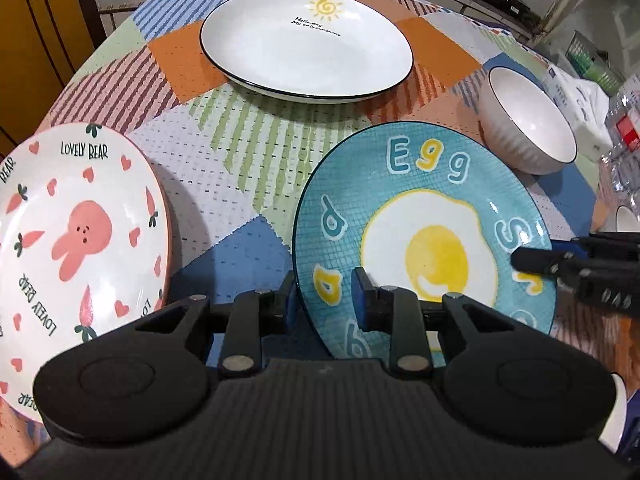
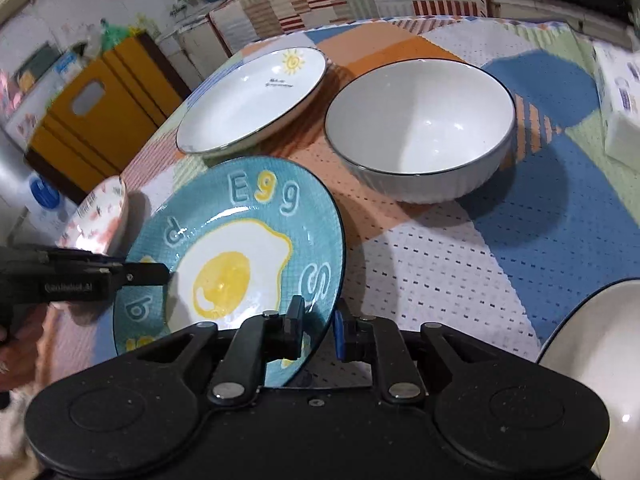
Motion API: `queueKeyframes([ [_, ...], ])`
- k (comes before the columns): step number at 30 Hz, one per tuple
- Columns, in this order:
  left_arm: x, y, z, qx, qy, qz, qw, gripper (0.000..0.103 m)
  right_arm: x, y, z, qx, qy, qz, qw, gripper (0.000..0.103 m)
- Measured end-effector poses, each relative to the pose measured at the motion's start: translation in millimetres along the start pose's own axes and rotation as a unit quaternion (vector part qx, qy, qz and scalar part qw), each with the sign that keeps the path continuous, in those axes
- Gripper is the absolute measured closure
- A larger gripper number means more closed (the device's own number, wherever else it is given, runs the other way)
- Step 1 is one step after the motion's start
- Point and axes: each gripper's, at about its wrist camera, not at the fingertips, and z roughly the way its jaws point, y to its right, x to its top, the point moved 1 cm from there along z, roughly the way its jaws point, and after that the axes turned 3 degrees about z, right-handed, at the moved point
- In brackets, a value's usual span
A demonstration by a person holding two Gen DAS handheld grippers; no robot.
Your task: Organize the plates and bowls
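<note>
A blue plate (image 1: 420,208) with a fried egg and the word "Egg" is tilted above the patchwork tablecloth (image 1: 240,184). My left gripper (image 1: 324,302) is shut on its near left rim, one pad under the edge and the blue pad on top. In the right wrist view the same plate (image 2: 240,216) has its right rim between the fingers of my right gripper (image 2: 320,328), which stands slightly open with thin gaps beside the rim. A white sun plate (image 1: 306,44) lies at the back. A pink bear plate (image 1: 80,232) lies at the left.
A ribbed white bowl (image 2: 420,128) stands right of the sun plate (image 2: 252,100). Another white bowl (image 2: 592,360) is at the near right. A tissue pack (image 2: 620,100) and clear bottles (image 1: 624,140) crowd the right edge. A yellow cabinet (image 2: 100,108) stands beyond the table.
</note>
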Motion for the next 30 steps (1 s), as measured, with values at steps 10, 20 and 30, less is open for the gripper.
queueKeyframes([
  [10,-5.9,-9.6,-45.6,-0.013,0.017,0.035,0.9992,0.080,0.6,-51.8,-20.6,-0.128,0.015,-0.071,0.989,0.066],
  [20,-24.2,-12.4,-93.1,-0.009,0.017,0.087,0.9960,0.080,-17.2,-99.0,-65.1,-0.096,0.059,-0.075,0.991,0.053],
  [30,-52.1,-30.3,-150.0,-0.015,0.009,0.096,0.9952,0.080,-23.6,-162.0,-119.0,-0.068,0.108,-0.113,0.985,0.051],
])
